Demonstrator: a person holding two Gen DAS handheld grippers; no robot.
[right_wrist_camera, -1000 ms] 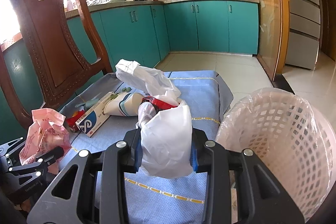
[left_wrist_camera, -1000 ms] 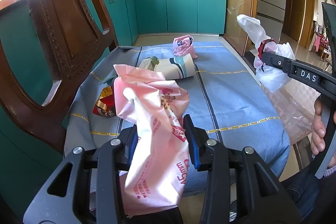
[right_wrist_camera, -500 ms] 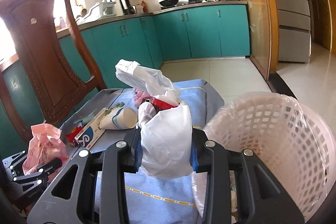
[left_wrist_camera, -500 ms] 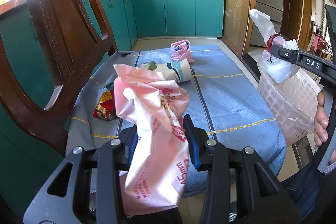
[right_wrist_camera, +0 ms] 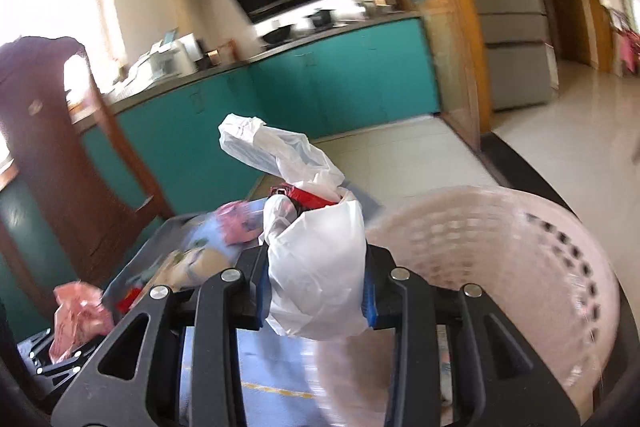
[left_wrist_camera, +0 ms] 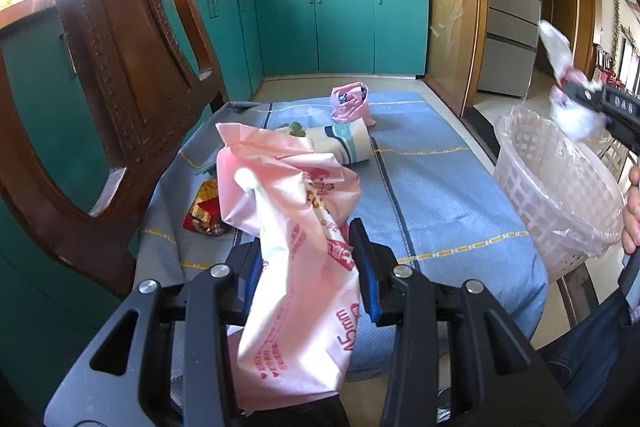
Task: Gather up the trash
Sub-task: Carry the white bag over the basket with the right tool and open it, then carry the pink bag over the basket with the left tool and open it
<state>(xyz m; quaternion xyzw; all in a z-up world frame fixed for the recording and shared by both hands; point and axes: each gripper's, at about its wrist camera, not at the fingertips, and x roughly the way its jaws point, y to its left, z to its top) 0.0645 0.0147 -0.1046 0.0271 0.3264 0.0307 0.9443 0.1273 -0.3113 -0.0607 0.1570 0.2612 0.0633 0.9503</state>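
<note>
Now the right gripper point(right_wrist_camera: 316, 293) has swung away from the table point(left_wrist_camera: 432, 187) and toward the pink basket point(left_wrist_camera: 560, 187), so the white bag point(right_wrist_camera: 320, 267) it carries sits just above the basket's rim rather than over the blue cloth as a second ago. That suggests the drop into the basket is close, though the bag is not yet released. Its jaws are closed tight on the white bag, with a red wrapper point(right_wrist_camera: 308, 195) poking out of the bag's top. The left gripper point(left_wrist_camera: 306, 273) has not moved; its jaws pinch a pink bag point(left_wrist_camera: 296, 267) held up above the near edge of the table. Left on the cloth are a paper cup point(left_wrist_camera: 340, 143), a small pink bag point(left_wrist_camera: 350, 103) and a red-and-gold wrapper point(left_wrist_camera: 204, 215).
</note>
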